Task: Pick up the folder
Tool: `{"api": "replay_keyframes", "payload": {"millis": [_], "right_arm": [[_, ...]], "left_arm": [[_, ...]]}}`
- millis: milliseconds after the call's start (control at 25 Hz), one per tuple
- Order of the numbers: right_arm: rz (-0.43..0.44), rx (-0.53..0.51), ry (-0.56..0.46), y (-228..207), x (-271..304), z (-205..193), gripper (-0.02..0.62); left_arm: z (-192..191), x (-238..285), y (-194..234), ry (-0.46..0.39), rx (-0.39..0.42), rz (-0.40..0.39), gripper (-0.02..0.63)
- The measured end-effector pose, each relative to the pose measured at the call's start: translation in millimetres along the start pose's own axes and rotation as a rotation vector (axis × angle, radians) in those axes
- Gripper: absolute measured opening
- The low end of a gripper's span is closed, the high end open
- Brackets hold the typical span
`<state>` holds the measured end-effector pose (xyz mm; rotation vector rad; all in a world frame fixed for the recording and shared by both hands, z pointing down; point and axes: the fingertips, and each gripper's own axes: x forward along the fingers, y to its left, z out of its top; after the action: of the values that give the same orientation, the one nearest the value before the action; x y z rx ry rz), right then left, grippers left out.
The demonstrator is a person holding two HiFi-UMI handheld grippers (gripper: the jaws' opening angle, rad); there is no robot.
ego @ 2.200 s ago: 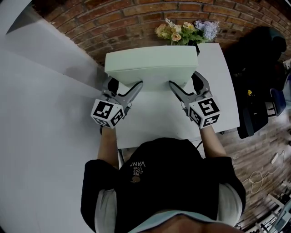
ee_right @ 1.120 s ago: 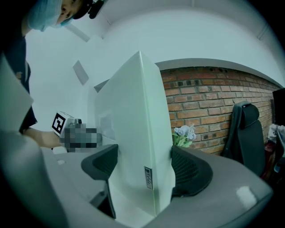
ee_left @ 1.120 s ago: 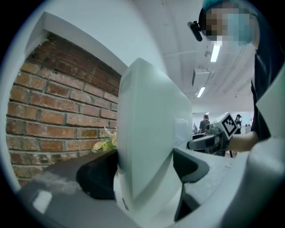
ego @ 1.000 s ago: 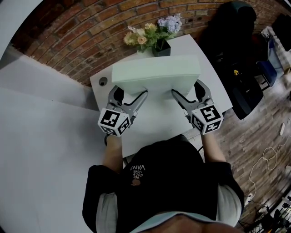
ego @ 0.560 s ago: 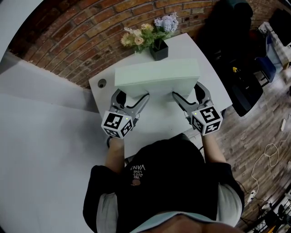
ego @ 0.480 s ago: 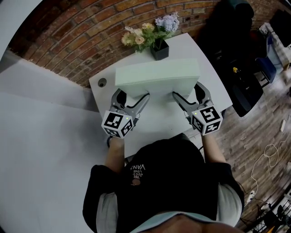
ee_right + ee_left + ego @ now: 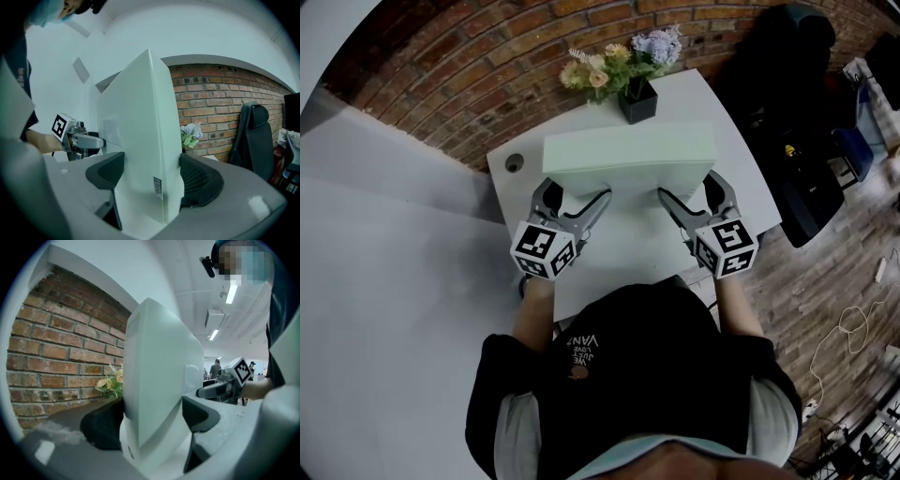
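Observation:
The folder (image 7: 628, 155) is a thick pale green box file, held long side across above the white table (image 7: 623, 248). My left gripper (image 7: 575, 192) is shut on its left end, my right gripper (image 7: 687, 187) on its right end. In the left gripper view the folder (image 7: 159, 380) stands on edge between the dark pads (image 7: 103, 427) of the left gripper (image 7: 152, 425). The right gripper view shows the folder (image 7: 140, 136), with a small label on its spine, clamped in the right gripper (image 7: 147, 176); the other gripper (image 7: 70, 136) shows beyond.
A black pot of flowers (image 7: 636, 94) stands at the table's far edge, just behind the folder. A round cable hole (image 7: 515, 163) is at the table's far left corner. A brick wall (image 7: 469, 75) runs behind; a dark chair with bags (image 7: 811, 159) is to the right.
Both grippers have stayed clamped on the folder's ends. The head view has swung, so table and flowers sit differently in the picture; the folder has drifted slightly.

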<state>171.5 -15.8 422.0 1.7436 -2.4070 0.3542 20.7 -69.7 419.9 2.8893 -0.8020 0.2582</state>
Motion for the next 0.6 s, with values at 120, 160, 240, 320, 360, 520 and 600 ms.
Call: {"api": "replay_keyframes", "payload": {"millis": [120,160,240,320,360,520,600], "right_arm": [[0.001,0.001,0.01,-1.3,2.0,-2.4,0.365],[0.001,0.003,0.008,-1.5,2.6,-1.9,0.365],[0.0,0.005,0.007,-2.4,3.3,-0.9,0.365],[-0.002,0.0,0.008,-3.4,4.0,-0.9,0.365],[-0.004,-0.002,0.007,-3.7,4.2,-0.9,0.365],[-0.007,0.002,0.008,-4.4,4.5,-2.0,0.365],[-0.008,0.005,0.01,-4.8,5.4,-2.7,0.365]], "left_arm": [[-0.3,1.7,1.3,0.005,0.004,-0.001,0.4],[-0.1,2.3,1.7,0.005,0.004,-0.001,0.4],[0.4,3.5,2.2,0.006,0.002,-0.002,0.4],[0.4,4.4,2.6,0.007,0.003,-0.002,0.4],[0.2,4.6,2.6,0.008,0.003,-0.002,0.399],[-0.3,5.3,2.4,0.009,0.002,-0.004,0.4],[-1.1,6.0,3.1,0.012,0.0,-0.004,0.4]]}}
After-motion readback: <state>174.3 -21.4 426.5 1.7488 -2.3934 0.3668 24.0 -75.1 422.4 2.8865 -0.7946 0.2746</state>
